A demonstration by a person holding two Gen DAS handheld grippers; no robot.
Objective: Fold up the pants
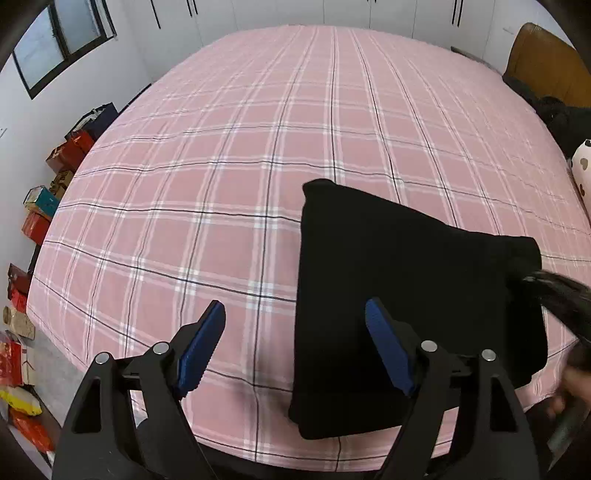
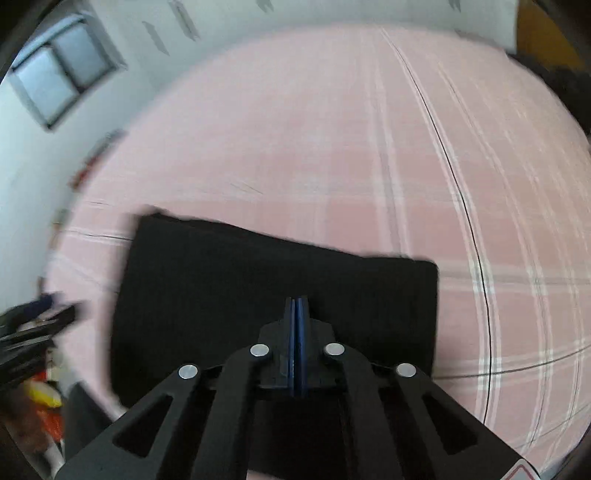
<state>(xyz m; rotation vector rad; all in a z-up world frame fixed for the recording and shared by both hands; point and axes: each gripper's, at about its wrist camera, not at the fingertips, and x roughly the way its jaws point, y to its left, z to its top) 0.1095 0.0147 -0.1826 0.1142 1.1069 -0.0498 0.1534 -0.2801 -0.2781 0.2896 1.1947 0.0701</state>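
Black pants point(image 1: 402, 295) lie folded into a compact rectangle on the pink plaid bed point(image 1: 221, 166), near its front edge. My left gripper point(image 1: 295, 325) is open and empty, held above the bed with its right finger over the pants' left part. In the right wrist view the pants point(image 2: 258, 288) lie under my right gripper point(image 2: 296, 306), whose blue pads are pressed together with nothing visible between them. That view is motion-blurred. The right gripper appears as a dark blur at the pants' right edge in the left wrist view point(image 1: 557, 295).
Boxes and bags point(image 1: 40, 206) line the floor along the bed's left side under a window point(image 1: 55, 40). White wardrobes point(image 1: 295, 14) stand behind the bed. Dark clothing point(image 1: 554, 110) and a wooden headboard point(image 1: 546, 59) sit at the right.
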